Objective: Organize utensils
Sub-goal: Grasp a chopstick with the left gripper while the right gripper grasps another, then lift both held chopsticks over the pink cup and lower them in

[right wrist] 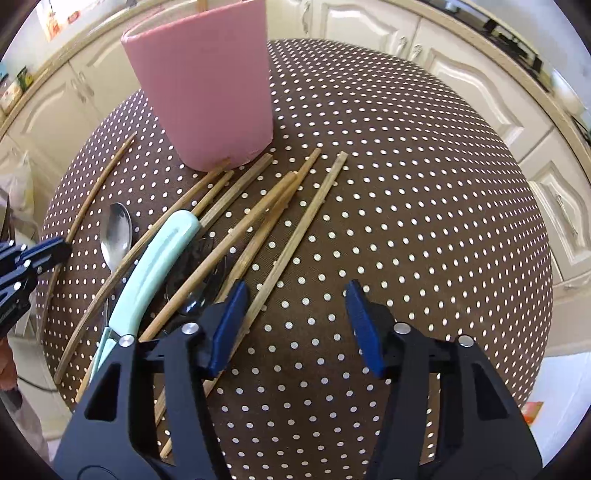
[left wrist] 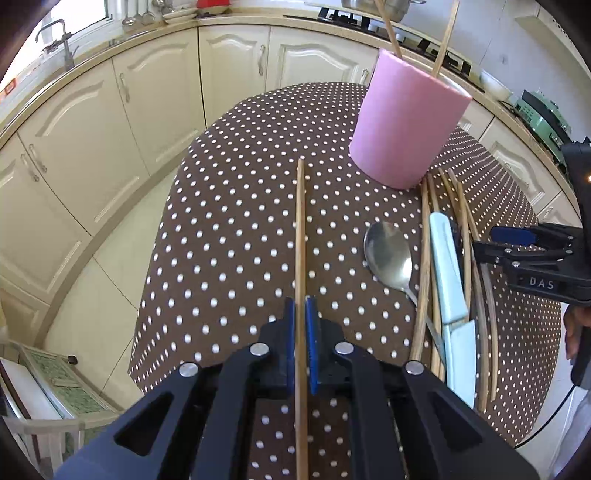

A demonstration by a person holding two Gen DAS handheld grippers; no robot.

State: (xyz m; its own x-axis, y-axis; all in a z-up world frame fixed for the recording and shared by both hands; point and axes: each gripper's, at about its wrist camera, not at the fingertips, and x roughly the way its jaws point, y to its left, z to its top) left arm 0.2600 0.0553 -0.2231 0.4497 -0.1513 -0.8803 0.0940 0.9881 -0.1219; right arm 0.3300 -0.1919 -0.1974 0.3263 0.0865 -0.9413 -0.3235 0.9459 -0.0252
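My left gripper is shut on a single wooden chopstick, which points away over the dotted table. A pink cup stands beyond it with two chopsticks upright inside. In the right wrist view my right gripper is open above a pile of several chopsticks. One chopstick of that pile runs just inside its left pad without being pressed. A mint-handled knife and a metal spoon lie left of it, below the pink cup.
The brown polka-dot cloth covers a round table whose edge drops off on all sides. Cream cabinets and a counter curve around behind. A person's hand shows at the right edge. A second dark spoon lies under the pile.
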